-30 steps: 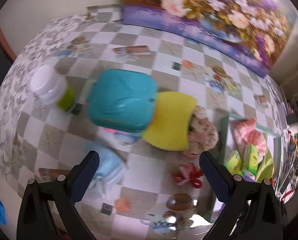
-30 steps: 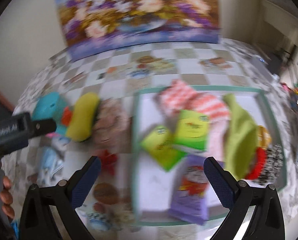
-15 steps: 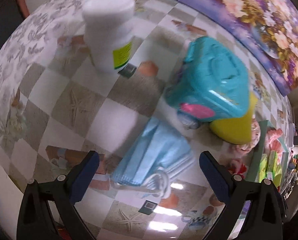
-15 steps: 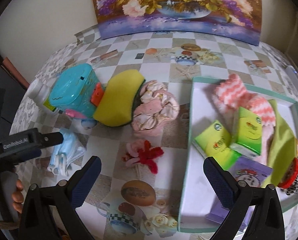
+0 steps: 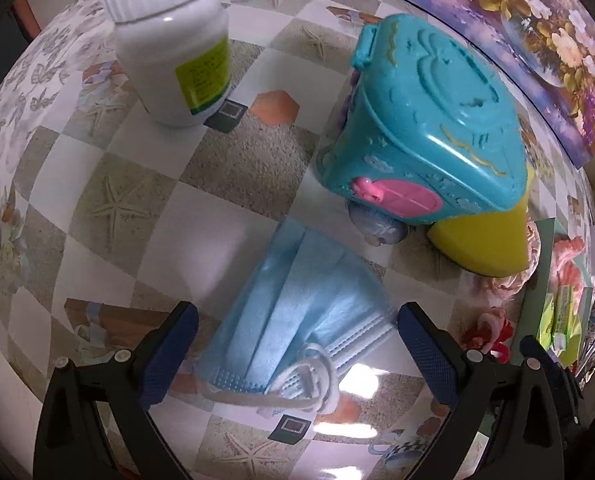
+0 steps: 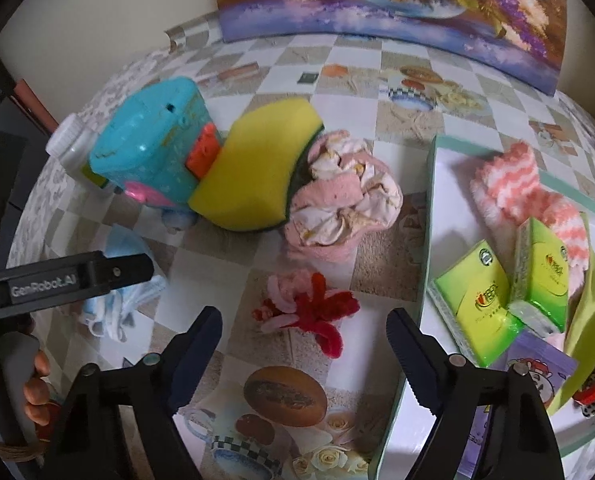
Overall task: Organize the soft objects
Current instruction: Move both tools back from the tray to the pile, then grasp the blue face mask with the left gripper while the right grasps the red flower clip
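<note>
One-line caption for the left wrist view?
Open left gripper poised over a blue face mask beside a teal toy case and white bottle.

On the tabletop [image 6: 377,264], sponge [image 6: 257,176] lies between toy case [image 6: 153,148] and crumpled cloth [image 6: 345,196]; tray [image 6: 431,216] at right edge.

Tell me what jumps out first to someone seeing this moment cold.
The teal plastic toy case dominates the left wrist view, with a yellow sponge leaning on it. A light blue face mask lies flat between the open left gripper. The right gripper, jaws closing, frames a red-and-pink chenille flower.
</note>
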Motion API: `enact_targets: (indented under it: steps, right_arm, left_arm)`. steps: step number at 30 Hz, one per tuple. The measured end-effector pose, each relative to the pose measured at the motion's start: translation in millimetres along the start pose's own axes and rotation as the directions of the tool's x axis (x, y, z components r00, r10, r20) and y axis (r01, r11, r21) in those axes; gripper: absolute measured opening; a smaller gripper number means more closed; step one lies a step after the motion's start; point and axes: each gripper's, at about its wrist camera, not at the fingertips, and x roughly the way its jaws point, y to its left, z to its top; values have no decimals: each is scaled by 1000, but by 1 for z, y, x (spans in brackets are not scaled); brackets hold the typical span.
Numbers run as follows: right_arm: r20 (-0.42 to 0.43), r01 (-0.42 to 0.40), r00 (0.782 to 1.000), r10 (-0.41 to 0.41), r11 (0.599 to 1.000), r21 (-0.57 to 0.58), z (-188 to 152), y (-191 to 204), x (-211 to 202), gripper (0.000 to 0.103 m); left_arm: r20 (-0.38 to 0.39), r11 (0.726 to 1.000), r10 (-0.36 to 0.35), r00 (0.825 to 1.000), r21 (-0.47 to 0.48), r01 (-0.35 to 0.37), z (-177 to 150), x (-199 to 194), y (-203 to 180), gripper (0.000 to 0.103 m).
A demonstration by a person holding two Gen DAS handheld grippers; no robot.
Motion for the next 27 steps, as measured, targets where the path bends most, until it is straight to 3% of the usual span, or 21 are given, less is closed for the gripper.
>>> enact_targets:
  steps: [5,13,15,17,21,27]
  right_arm:
    - [2,8,1000,-8,1000,-21,2,2,4,84]
    - [-31,23,999,-25,998,-50,2,5,16,67]
    - [-29,32,999,-33,998,-55,3,6,17,61]
    - [-25,35,999,-37,998,-57,3,6,17,59]
    - [-23,32,999,-33,998,-61,2,7,17,59]
    - [-16,24,1000,-25,998,-58,3,7,13,59]
  left_arm:
    - [8,1000,7,1000,14,-7,1,6,-8,100]
    - [7,1000,1,1000,31,-1,0,7,-13,98]
    - [5,1000,-13,1000,26,13,-3,9,-11,95]
    - [6,1000,-19,1000,23,19,-4,9,-12,82]
    - [5,1000,-14,1000,22,14,-5,9,-12,78]
    - [20,1000,-16,1000,-11,16,-7,6,-7,60]
